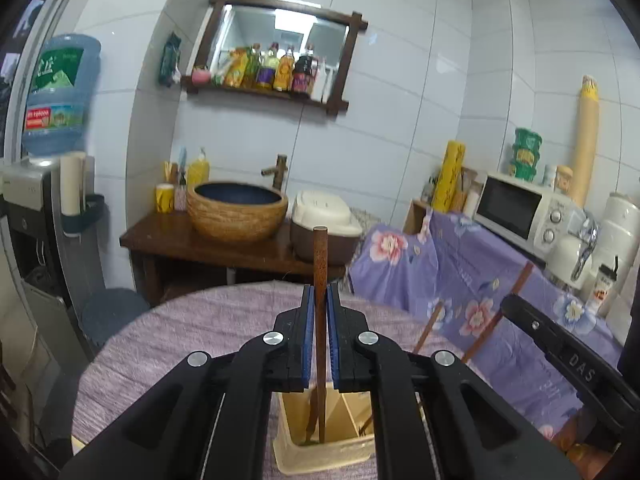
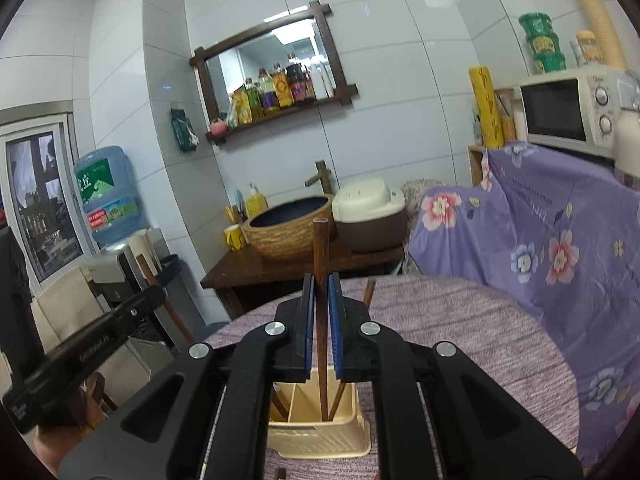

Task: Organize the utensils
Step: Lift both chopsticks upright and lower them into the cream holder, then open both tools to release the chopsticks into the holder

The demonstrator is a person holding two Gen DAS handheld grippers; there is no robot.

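My left gripper (image 1: pixel 319 294) is shut on a dark wooden chopstick (image 1: pixel 320 256) that stands upright, its lower end reaching down into a beige utensil holder (image 1: pixel 320 446) on the round table. My right gripper (image 2: pixel 321 284) is shut on another brown chopstick (image 2: pixel 321 246), also upright, with its tip in the same beige utensil holder (image 2: pixel 320 436). More chopsticks lean in the holder's right compartment. In the left wrist view the right gripper's black body (image 1: pixel 568 356) shows at the right with chopsticks (image 1: pixel 516 292) beside it.
The round table (image 2: pixel 460 320) wears a purple-grey cloth. Behind it stand a wooden counter with a woven basin (image 1: pixel 236 210) and a rice cooker (image 1: pixel 326 220). A floral purple cloth (image 2: pixel 540 232) drapes a cabinet bearing a microwave (image 2: pixel 572 110). A water dispenser (image 1: pixel 56 92) stands left.
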